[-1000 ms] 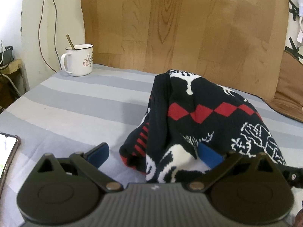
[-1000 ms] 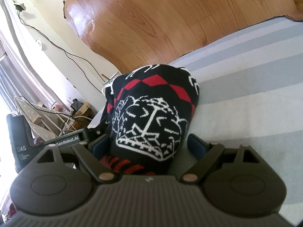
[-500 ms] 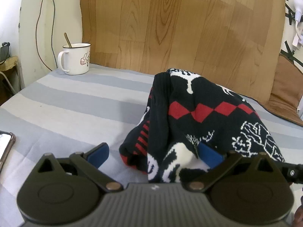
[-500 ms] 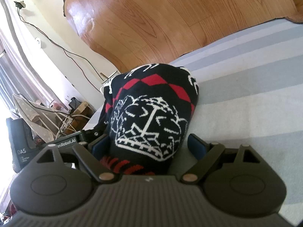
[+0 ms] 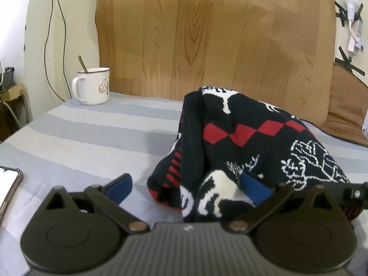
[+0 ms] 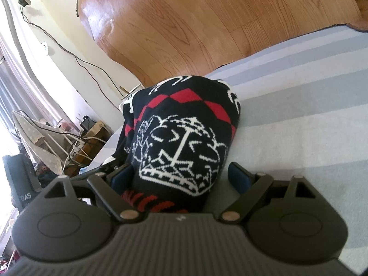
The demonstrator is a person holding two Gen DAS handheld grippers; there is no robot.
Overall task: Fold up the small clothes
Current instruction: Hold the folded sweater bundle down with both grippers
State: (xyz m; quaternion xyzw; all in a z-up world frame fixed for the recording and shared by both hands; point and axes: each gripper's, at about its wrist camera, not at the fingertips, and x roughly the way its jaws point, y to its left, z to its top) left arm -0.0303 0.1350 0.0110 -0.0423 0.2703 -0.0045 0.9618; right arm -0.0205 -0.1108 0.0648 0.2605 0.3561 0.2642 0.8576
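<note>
While the sweater [image 5: 248, 142] lay bunched right of centre on the striped bedsheet [image 5: 96, 138], the left gripper [image 5: 186, 185] stood spread wide, its right pad against the knit. Mug [image 5: 92, 86] upper left; phone [image 5: 9, 184] at left edge.

Right wrist view: right gripper [image 6: 180, 177] spread wide around the sweater's [image 6: 181, 135] near end, fabric between pads, unclamped.
</note>
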